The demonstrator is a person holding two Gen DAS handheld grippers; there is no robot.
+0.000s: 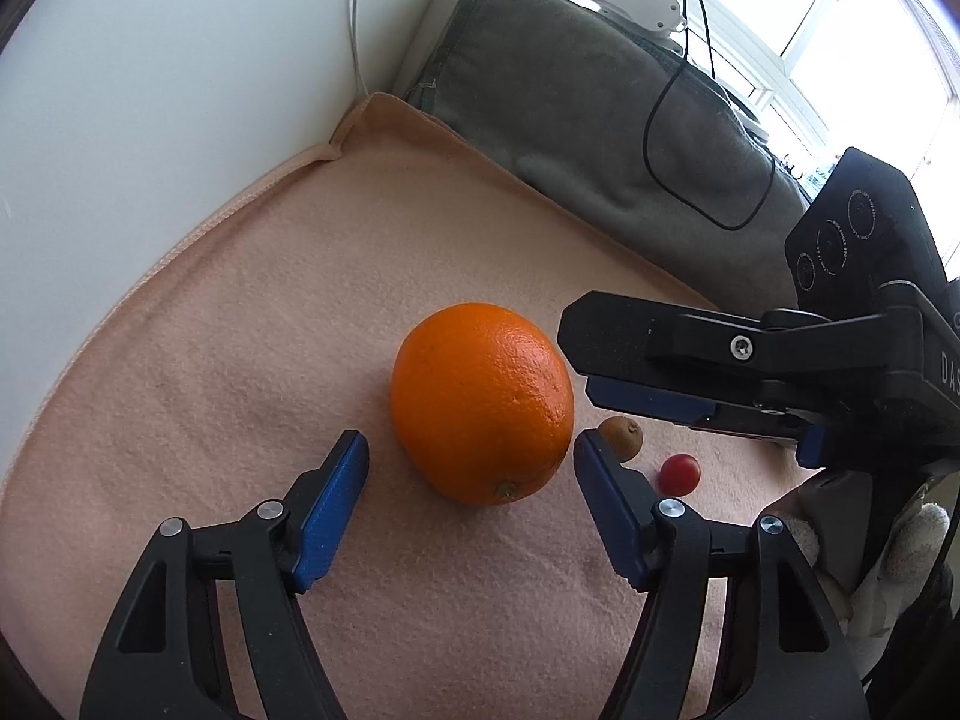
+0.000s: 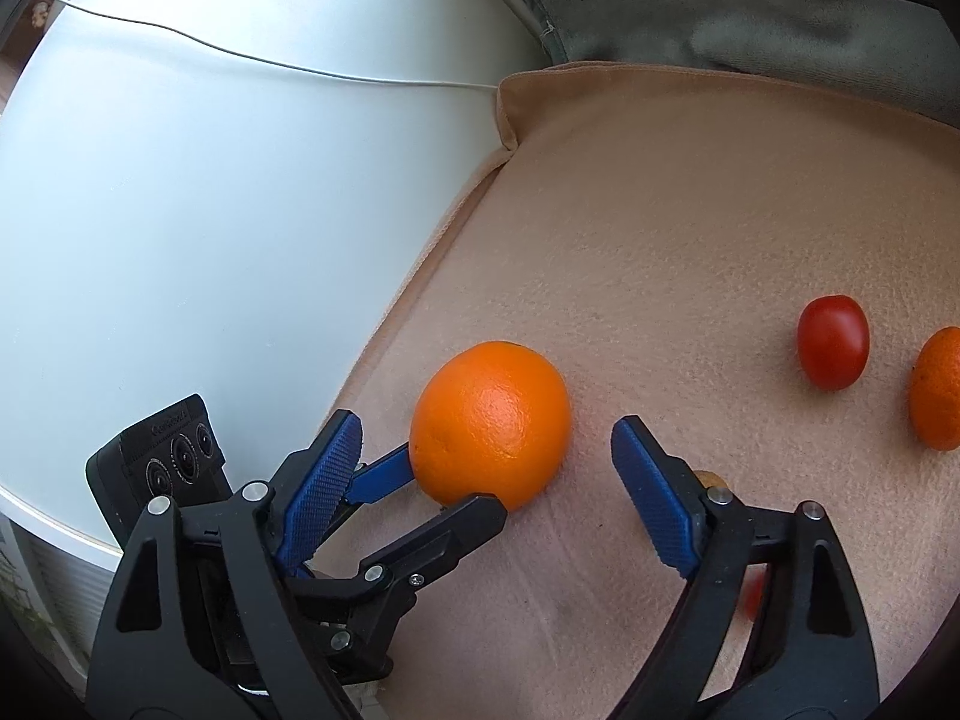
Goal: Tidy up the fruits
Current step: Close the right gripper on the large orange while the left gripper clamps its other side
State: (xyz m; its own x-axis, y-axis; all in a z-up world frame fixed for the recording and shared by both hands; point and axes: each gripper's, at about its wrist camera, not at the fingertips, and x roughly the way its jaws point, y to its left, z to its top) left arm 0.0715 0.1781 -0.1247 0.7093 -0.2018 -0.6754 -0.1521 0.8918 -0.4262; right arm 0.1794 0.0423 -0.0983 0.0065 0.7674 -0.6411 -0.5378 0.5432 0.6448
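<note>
The left gripper [image 1: 471,468] has its blue-padded fingers [image 1: 333,504] spread wide, and the large orange [image 1: 482,402] sits on the pink blanket [image 1: 240,312] just ahead of the gap between them, touching neither pad as far as the left wrist view shows. Just past the right finger lie a small brown fruit [image 1: 622,438] and, beyond it, a red cherry tomato [image 1: 679,474] (both partly hidden behind that finger).

The right gripper [image 2: 487,456] also has its fingers apart and grips nothing; the same orange [image 2: 491,423] lies just beyond its fingertips, nearer the left finger [image 2: 324,486]. Beyond the right finger, well apart from it, rest another cherry tomato [image 2: 833,341] and a second orange fruit [image 2: 939,396] cut off by the edge. A grey cushion [image 1: 600,138] lies behind the blanket.
</note>
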